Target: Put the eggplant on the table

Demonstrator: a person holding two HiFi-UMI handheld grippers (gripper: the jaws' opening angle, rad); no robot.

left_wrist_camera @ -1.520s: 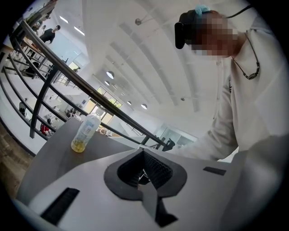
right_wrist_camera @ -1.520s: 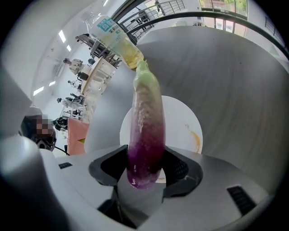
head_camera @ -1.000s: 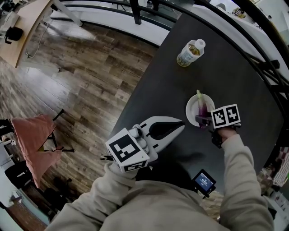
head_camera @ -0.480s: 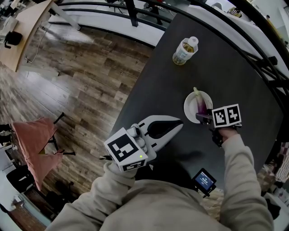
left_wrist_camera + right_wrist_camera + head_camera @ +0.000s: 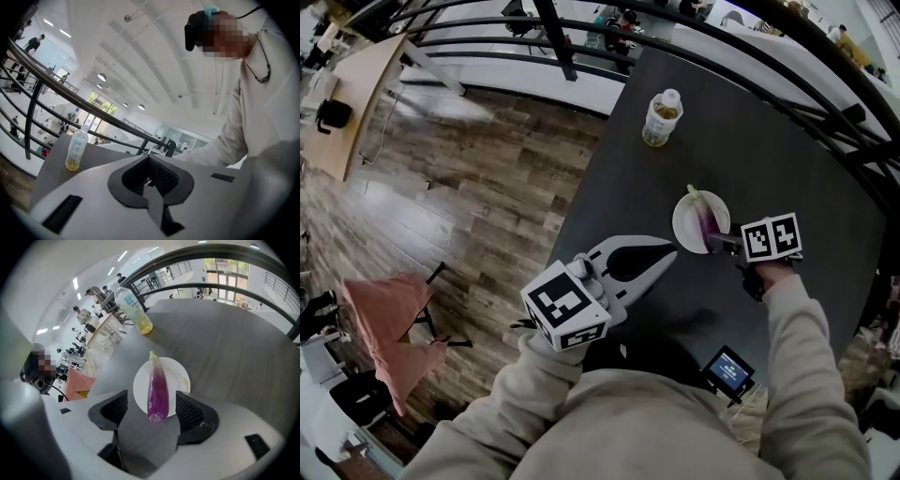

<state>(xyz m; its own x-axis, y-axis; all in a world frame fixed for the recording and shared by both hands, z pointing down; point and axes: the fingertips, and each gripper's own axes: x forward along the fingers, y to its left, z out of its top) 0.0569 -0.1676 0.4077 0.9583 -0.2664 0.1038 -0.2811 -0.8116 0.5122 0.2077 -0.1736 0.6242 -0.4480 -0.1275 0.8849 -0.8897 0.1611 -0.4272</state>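
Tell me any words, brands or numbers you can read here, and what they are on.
No readable words anywhere.
Bottle label: blurred, unreadable.
Small screen: too small to read.
Marker cubes: black-and-white square patterns, no letters.

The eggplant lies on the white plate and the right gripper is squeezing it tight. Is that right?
The eggplant lies on the white plate, but the right gripper is not squeezing it: its jaws have just been opening and stand apart either side of its near end. The right gripper view shows it.
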